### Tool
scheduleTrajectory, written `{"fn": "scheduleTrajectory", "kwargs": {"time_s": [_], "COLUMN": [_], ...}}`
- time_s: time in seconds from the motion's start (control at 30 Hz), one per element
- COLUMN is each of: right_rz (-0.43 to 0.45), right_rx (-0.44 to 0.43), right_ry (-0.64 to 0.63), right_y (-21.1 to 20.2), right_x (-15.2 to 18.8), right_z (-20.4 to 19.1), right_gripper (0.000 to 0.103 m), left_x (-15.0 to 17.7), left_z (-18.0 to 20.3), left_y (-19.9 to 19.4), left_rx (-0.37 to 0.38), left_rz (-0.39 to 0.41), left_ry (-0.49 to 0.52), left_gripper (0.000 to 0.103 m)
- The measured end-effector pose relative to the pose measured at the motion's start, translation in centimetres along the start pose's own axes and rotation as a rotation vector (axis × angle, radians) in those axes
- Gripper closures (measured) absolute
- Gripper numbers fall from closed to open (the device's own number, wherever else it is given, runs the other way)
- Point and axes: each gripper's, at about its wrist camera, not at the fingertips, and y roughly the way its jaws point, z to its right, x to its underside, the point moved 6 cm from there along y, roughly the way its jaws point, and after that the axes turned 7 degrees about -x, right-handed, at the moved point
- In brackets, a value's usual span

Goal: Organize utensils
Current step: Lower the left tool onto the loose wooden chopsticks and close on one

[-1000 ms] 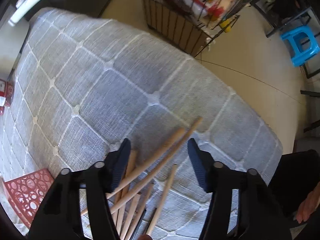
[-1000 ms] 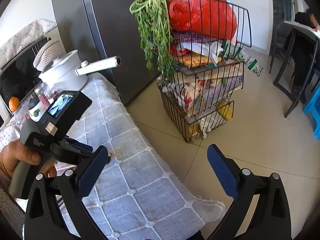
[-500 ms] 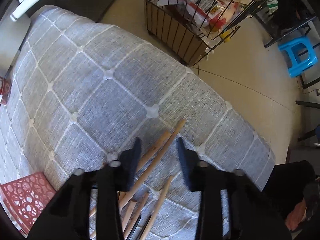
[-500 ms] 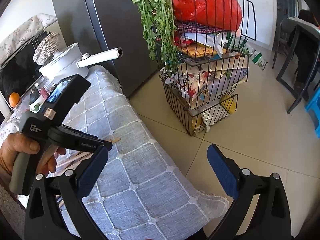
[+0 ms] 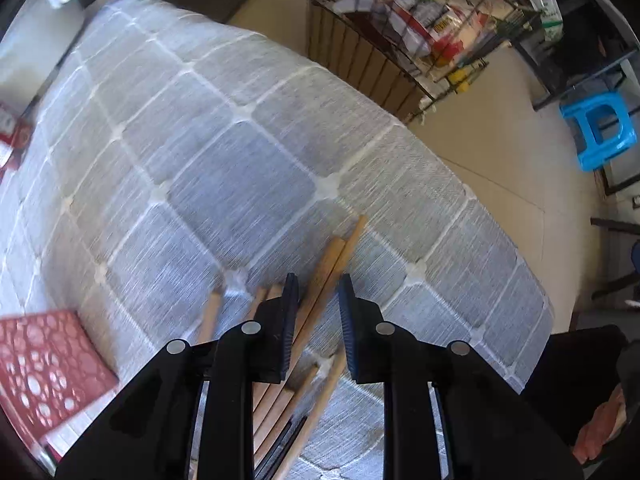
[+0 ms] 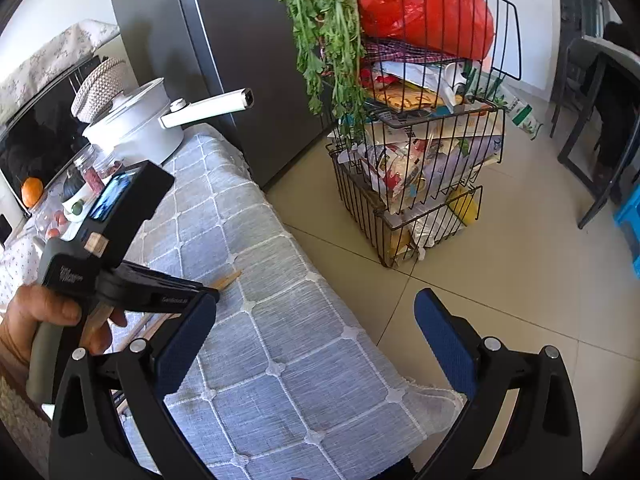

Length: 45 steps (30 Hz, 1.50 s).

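Note:
Several wooden chopsticks [image 5: 280, 396] lie loose on the grey checked tablecloth [image 5: 240, 184]. My left gripper [image 5: 316, 286] points steeply down over them, its jaws closing around a pair of chopsticks [image 5: 338, 252] that sticks out ahead of the tips. The left pad is against the pair; a sliver of cloth still shows beside the right pad. In the right wrist view a hand [image 6: 40, 320] holds that gripper's body [image 6: 120, 216], and one chopstick tip [image 6: 231, 277] pokes out. My right gripper [image 6: 316, 320] hangs wide open and empty over the cloth's floor-side edge.
A red perforated basket [image 5: 44, 364] sits at the left of the cloth. A white pot [image 6: 132, 128] with a long handle and some jars stand at the far end. Beyond the edge are a stacked wire rack [image 6: 420, 152] of groceries, tiled floor and a blue stool [image 5: 600, 132].
The left jaws went from wide apart to nearly together around the chopstick pair, and that gripper shifted a little over the cloth. The right gripper stayed put and open.

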Motion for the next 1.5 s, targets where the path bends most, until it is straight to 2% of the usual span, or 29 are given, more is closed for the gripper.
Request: {"fn": "scheduleTrajectory", "kwargs": {"time_s": [0.03, 0.1, 0.13, 0.23, 0.33, 0.4, 0.47, 0.6, 0.83, 1.03, 1.13, 1.27, 1.37, 1.5], "right_rz": [-0.003, -0.009, -0.010, -0.019, -0.014, -0.001, 0.018, 0.050, -0.015, -0.049, -0.045, -0.044, -0.042, -0.044], "right_rx": [0.000, 0.005, 0.010, 0.024, 0.053, 0.067, 0.061, 0.078, 0.048, 0.024, 0.032, 0.040, 0.047, 0.055], "right_ry": [0.001, 0.006, 0.004, -0.009, -0.021, -0.016, 0.003, -0.037, 0.029, 0.060, 0.051, 0.047, 0.039, 0.030], "right_y": [0.1, 0.3, 0.4, 0.8, 1.0, 0.8, 0.3, -0.2, 1.0, 1.6, 1.6, 1.6, 1.7, 1.9], "right_x": [0.1, 0.2, 0.2, 0.4, 0.6, 0.6, 0.4, 0.3, 0.2, 0.4, 0.4, 0.6, 0.6, 0.5], "right_z": [0.0, -0.1, -0.1, -0.5, -0.7, -0.7, -0.8, -1.3, 0.8, 1.2, 1.2, 1.1, 0.9, 0.6], "right_gripper": [0.006, 0.006, 0.006, 0.006, 0.006, 0.006, 0.006, 0.006, 0.006, 0.006, 0.006, 0.006, 0.006, 0.006], "left_x": [0.3, 1.1, 1.6, 3.1, 4.4, 4.7, 4.6, 2.8, 0.0, -0.2, -0.1, 0.4, 0.0, 0.3], "left_z": [-0.2, -0.7, -0.9, -1.5, -1.5, -1.1, -0.7, 0.1, 0.1, 0.0, -0.7, -0.7, -0.8, -0.4], "left_y": [-0.3, -1.4, -2.2, -4.4, -5.5, -5.5, -5.3, -3.9, -1.4, 0.2, 0.8, 1.1, 1.2, 0.9], "left_rx": [0.002, 0.016, 0.033, 0.039, 0.049, 0.030, -0.006, -0.040, -0.044, -0.064, -0.087, -0.076, -0.086, -0.101], "left_rz": [0.016, 0.050, 0.073, 0.124, 0.125, 0.115, 0.098, 0.079, 0.021, -0.013, -0.036, -0.024, -0.025, 0.026], "left_ry": [-0.015, -0.056, -0.077, -0.103, -0.101, -0.087, -0.065, -0.048, -0.019, 0.007, -0.019, -0.002, -0.033, -0.034], "left_gripper": [0.083, 0.102, 0.103, 0.103, 0.103, 0.099, 0.093, 0.093, 0.093, 0.093, 0.087, 0.087, 0.089, 0.091]}}
